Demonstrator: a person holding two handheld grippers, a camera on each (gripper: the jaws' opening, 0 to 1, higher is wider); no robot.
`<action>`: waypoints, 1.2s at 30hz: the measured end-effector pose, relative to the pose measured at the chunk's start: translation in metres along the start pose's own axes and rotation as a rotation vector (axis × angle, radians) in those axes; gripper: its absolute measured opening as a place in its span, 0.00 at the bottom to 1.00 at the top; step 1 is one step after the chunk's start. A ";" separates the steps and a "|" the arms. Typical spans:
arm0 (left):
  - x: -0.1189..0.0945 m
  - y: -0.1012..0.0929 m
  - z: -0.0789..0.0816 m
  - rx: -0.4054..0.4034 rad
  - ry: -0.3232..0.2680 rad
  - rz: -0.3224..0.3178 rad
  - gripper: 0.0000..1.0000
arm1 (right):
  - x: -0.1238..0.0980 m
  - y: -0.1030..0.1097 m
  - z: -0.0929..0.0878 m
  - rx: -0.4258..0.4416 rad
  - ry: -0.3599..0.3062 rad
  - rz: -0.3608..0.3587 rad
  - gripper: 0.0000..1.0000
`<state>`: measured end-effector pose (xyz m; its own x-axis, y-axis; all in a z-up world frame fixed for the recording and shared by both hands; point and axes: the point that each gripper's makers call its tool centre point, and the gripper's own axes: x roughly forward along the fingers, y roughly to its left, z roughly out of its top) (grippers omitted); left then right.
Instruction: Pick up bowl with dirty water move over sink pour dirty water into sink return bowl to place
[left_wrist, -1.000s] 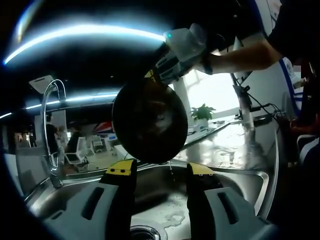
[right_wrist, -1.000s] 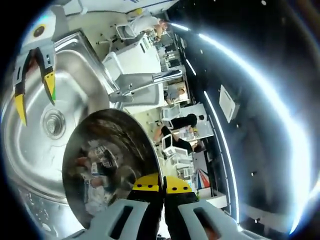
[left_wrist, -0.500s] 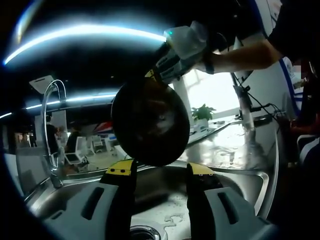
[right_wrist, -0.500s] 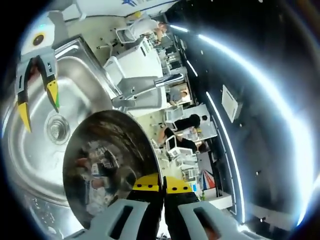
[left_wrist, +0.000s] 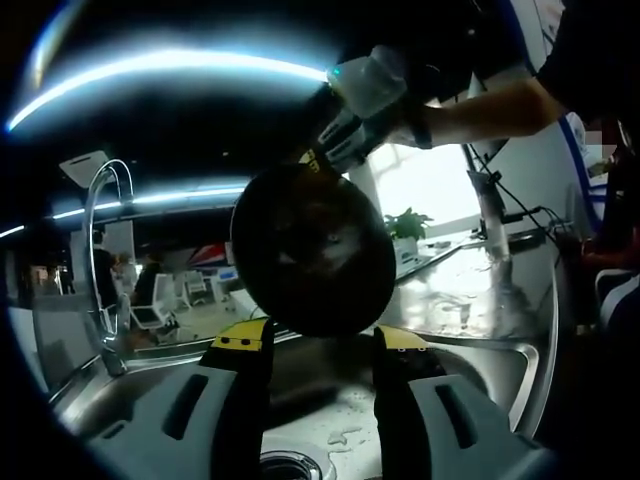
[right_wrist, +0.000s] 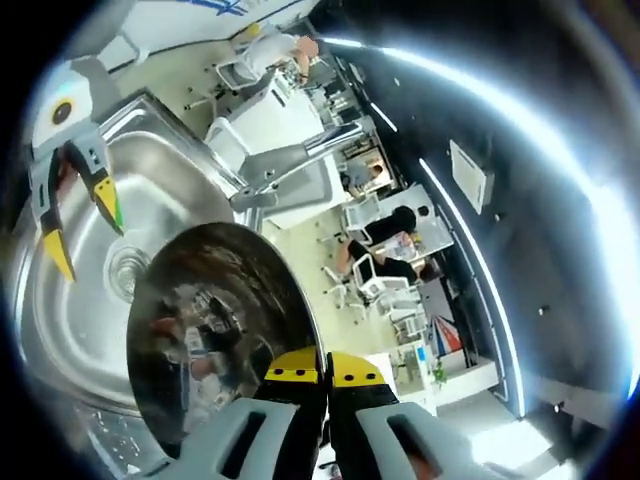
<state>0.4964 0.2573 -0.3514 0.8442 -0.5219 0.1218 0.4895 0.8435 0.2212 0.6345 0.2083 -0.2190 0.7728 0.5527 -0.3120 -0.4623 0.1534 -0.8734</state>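
A shiny metal bowl (right_wrist: 215, 335) is tipped on its side over the steel sink (right_wrist: 160, 195), with my right gripper (right_wrist: 322, 366) shut on its rim. In the left gripper view the same bowl (left_wrist: 312, 250) shows its dark underside above the sink basin (left_wrist: 330, 410), with the right gripper (left_wrist: 335, 145) and a person's arm (left_wrist: 490, 105) holding it from the upper right. My left gripper (left_wrist: 320, 340) hangs open just below the bowl, nothing between its fingers. It appears as the left gripper (right_wrist: 80, 215) over the basin in the right gripper view.
A curved tap (left_wrist: 100, 260) stands at the sink's left in the left gripper view. The drain (right_wrist: 130, 272) lies in the basin floor. A wet steel counter (left_wrist: 460, 290) runs to the right. Desks, chairs and seated people fill the room beyond.
The bowl has shifted slightly right and tilted a little more in the left gripper view. The thin trickle seen below it a second ago is gone. The right gripper view has rolled somewhat.
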 end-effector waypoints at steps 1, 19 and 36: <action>0.000 0.000 0.000 0.000 0.000 0.000 0.39 | 0.000 0.000 0.000 0.000 0.001 -0.001 0.00; -0.001 0.000 0.000 0.006 0.005 0.008 0.39 | -0.009 0.002 -0.034 0.069 0.093 0.030 0.00; -0.001 0.001 -0.002 0.016 0.016 0.015 0.39 | -0.033 0.001 -0.086 0.105 0.204 0.029 0.00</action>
<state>0.4968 0.2587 -0.3535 0.8551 -0.5068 0.1098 0.4732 0.8492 0.2345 0.6465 0.1195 -0.2416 0.8254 0.3829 -0.4148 -0.5201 0.2299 -0.8226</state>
